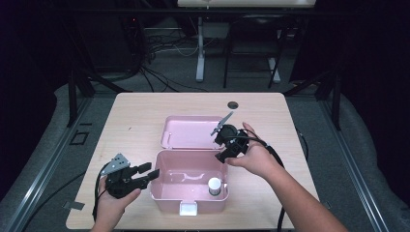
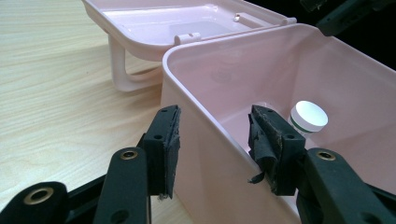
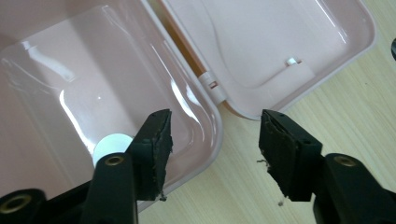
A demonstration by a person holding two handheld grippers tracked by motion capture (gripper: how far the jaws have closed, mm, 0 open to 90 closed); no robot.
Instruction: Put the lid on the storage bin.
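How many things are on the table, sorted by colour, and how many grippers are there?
Pink: 1, the open pink box with its lid folded back.
White: 1, the small white-capped bottle standing inside the box.
Black: 2, the left gripper and the right gripper, both open.
Total: 4.

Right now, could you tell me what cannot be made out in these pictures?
- Small white-capped bottle in the pink box: no label is readable in the high view, too small.
- Same bottle in the right gripper view: its body is hidden by the right gripper near jaw.
- Left gripper view: the box wall hides its body.
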